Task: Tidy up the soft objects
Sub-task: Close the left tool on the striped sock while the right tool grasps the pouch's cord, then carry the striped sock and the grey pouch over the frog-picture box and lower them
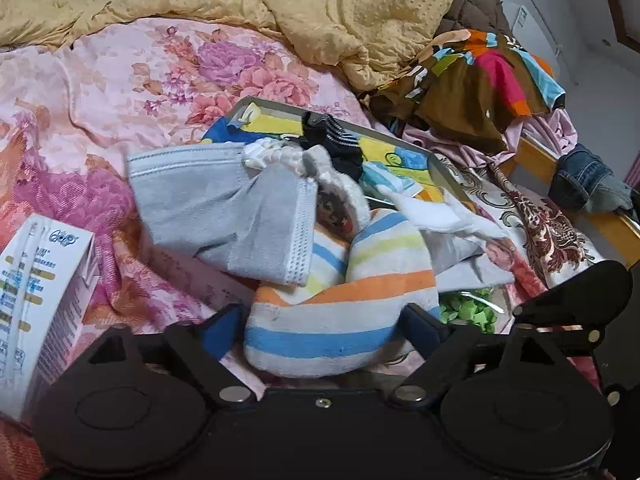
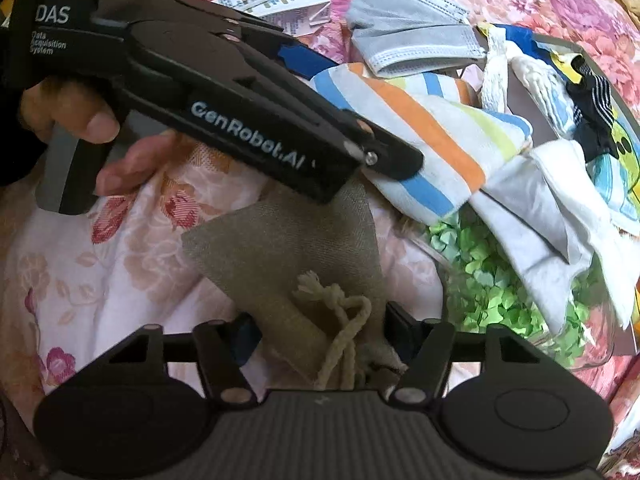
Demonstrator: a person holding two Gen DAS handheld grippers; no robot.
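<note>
My left gripper (image 1: 326,328) is shut on a striped towel (image 1: 340,320) with orange, blue and yellow bands; it also shows in the right wrist view (image 2: 432,140), held by the left gripper's body (image 2: 240,112). A grey face mask (image 1: 216,216) lies against the towel. My right gripper (image 2: 320,336) is shut on a khaki drawstring pouch (image 2: 288,248) with a knotted cord. A flat box (image 1: 444,168) behind holds socks, a white cloth (image 1: 436,208) and other small soft items.
A white carton (image 1: 36,304) stands at the left on the floral bedsheet (image 1: 120,92). A yellow blanket (image 1: 320,8) and colourful clothes (image 1: 480,80) lie at the back. A bag of green paper bits (image 2: 500,280) lies under the white cloth.
</note>
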